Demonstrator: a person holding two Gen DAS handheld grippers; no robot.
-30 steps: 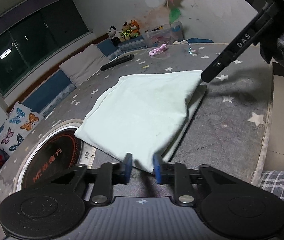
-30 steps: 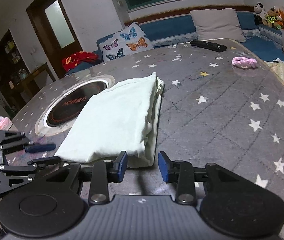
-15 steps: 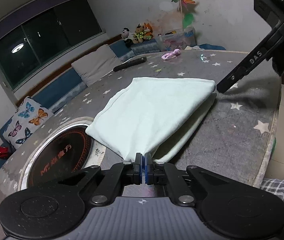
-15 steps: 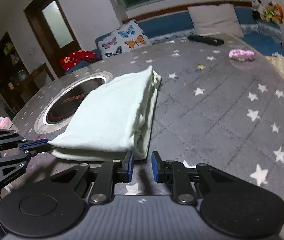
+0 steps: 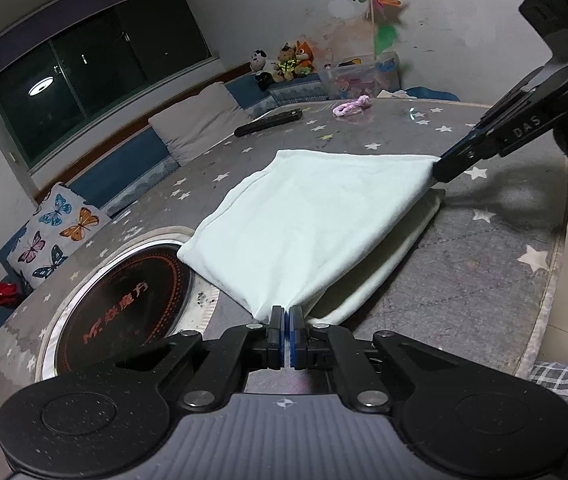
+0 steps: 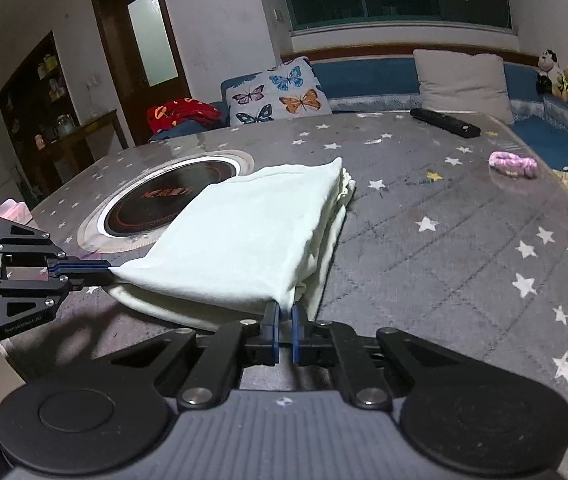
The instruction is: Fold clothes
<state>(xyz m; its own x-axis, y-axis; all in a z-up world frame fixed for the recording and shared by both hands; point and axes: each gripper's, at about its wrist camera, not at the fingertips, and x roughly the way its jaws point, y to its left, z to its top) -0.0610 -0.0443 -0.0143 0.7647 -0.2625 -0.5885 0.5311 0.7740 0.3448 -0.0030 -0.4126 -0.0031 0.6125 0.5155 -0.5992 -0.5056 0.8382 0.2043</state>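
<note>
A pale mint folded garment (image 5: 316,216) lies on the grey star-patterned table cover (image 5: 484,280). My left gripper (image 5: 286,320) is shut on the top layer's near corner, which is lifted a little off the layers under it. My right gripper (image 6: 285,314) has its jaws closing tight on the other near corner of the garment (image 6: 244,232), pads pressing the cloth. Each gripper shows in the other's view: the right one (image 5: 440,164) at the upper right, the left one (image 6: 108,270) at the left edge. The top layer is stretched taut between them.
A round black induction plate (image 5: 124,304) is set in the table beside the garment. A black remote (image 6: 444,122) and a pink knitted piece (image 6: 512,164) lie toward the far side. Cushions and plush toys line the bench behind. The table edge (image 5: 556,304) runs close on the right.
Both grippers went from open to shut on the garment's near corners. The top layer has lifted and pulled taut between them.
</note>
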